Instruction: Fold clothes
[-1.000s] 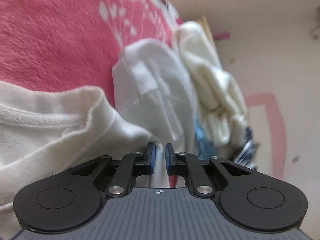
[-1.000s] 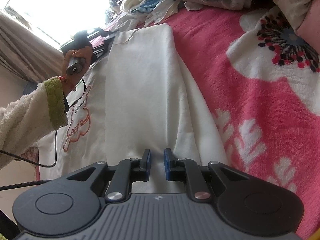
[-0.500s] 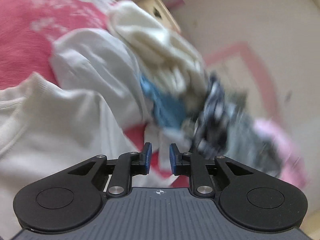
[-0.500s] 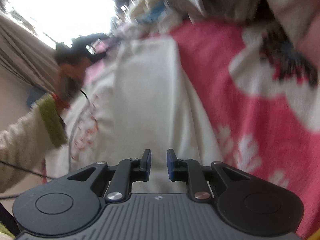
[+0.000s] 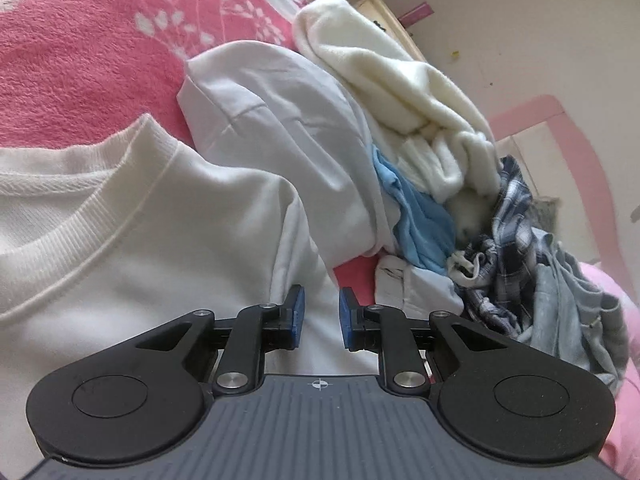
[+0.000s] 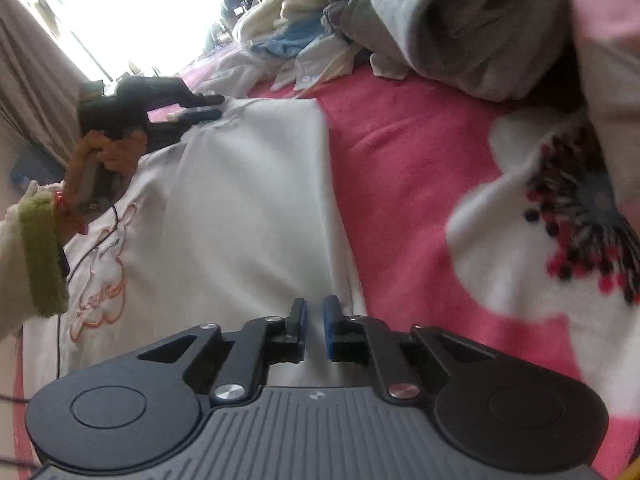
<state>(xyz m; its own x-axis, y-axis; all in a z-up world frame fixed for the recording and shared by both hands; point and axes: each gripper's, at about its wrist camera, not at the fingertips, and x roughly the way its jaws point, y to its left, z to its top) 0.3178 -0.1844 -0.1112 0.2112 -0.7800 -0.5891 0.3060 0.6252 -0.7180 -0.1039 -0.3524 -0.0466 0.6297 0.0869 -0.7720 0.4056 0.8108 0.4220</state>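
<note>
White sweatshirt (image 6: 248, 208) cut off below right tongs (image 6: 315, 322), jaws closing, grip unclear

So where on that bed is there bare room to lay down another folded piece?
Bare pink blanket lies between the white sweatshirt and the grey garment, and onward over its flower print. It is crowded at the clothes pile beside the sweatshirt's collar.
</note>
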